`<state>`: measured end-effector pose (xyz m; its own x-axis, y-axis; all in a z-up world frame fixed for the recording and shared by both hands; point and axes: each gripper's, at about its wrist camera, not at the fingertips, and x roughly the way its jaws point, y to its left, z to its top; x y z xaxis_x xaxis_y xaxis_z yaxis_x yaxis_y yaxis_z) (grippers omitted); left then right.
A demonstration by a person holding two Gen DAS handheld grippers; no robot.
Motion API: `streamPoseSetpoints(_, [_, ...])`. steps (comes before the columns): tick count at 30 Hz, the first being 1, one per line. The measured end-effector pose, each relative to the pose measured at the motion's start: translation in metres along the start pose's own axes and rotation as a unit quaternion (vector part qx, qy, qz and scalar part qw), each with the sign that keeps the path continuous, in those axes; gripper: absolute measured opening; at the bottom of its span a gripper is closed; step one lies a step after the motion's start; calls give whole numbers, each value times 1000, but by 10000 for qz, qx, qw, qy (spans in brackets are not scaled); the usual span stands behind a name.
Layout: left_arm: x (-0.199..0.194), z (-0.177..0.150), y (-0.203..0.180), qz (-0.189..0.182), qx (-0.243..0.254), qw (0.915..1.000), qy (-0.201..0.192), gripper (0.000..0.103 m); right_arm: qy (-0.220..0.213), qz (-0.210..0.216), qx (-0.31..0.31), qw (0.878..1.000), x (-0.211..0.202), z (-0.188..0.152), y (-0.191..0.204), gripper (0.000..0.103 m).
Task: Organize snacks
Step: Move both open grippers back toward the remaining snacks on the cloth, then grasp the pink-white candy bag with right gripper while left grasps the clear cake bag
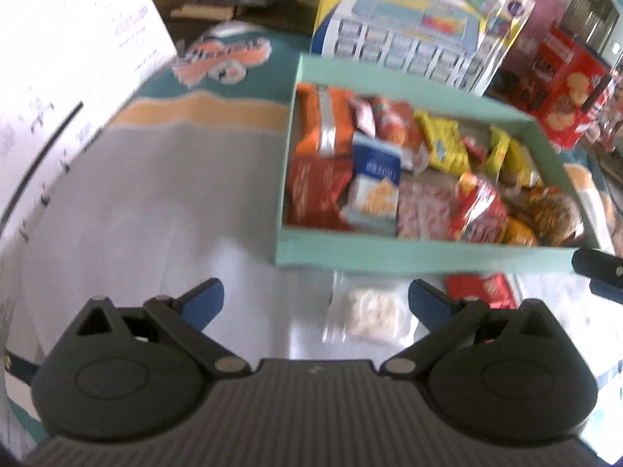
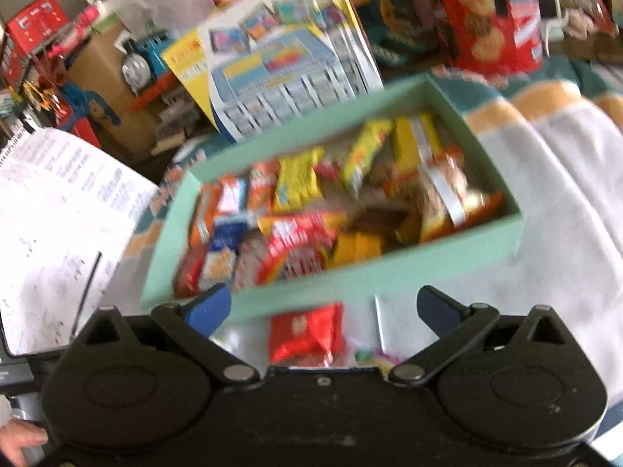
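Cluttered shelves and boxes backed a white cloth (image 1: 155, 214) where the mint box (image 1: 389, 260) sat crammed with snacks. Both the left gripper (image 1: 315, 299) and right gripper (image 2: 323, 311) gaped, holding nothing. Just outside the box, the red packet (image 2: 305, 334) and clear pouch (image 1: 366, 317) looked light, crinkly and slippery, best pinched across their middles.

No text can be read with certainty; both views are blurred. The white sheet (image 1: 70, 58) at the left carries rows of small dark print, illegible. The blue snack packet (image 1: 377, 167) in the mint box (image 1: 389, 255) bears a white word too smeared to make out. The red biscuit box (image 1: 568, 89) shows white lettering, unreadable. The towel (image 1: 222, 58) has an orange logo with script, also unclear. The red packet (image 2: 305, 330) shows a pale emblem only.
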<state>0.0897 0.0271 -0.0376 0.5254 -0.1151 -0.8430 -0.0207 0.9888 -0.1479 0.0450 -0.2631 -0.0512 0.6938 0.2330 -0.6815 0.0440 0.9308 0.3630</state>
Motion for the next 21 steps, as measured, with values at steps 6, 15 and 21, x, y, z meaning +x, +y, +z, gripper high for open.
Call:
streamPoseSetpoints(6, [24,-14,-14,88,205,9994,280,103,199,-166,-90,9996,14,-23,-10,100])
streamPoseSetpoints(15, [52,-20,-42,301,607,9971,340,103,414,-193,36,9989,30,-35,-27,85])
streamPoseSetpoints(21, [50,-26,-32,391,709,9964,263,103,549,-99,-431,9975,29,-50,-11,75])
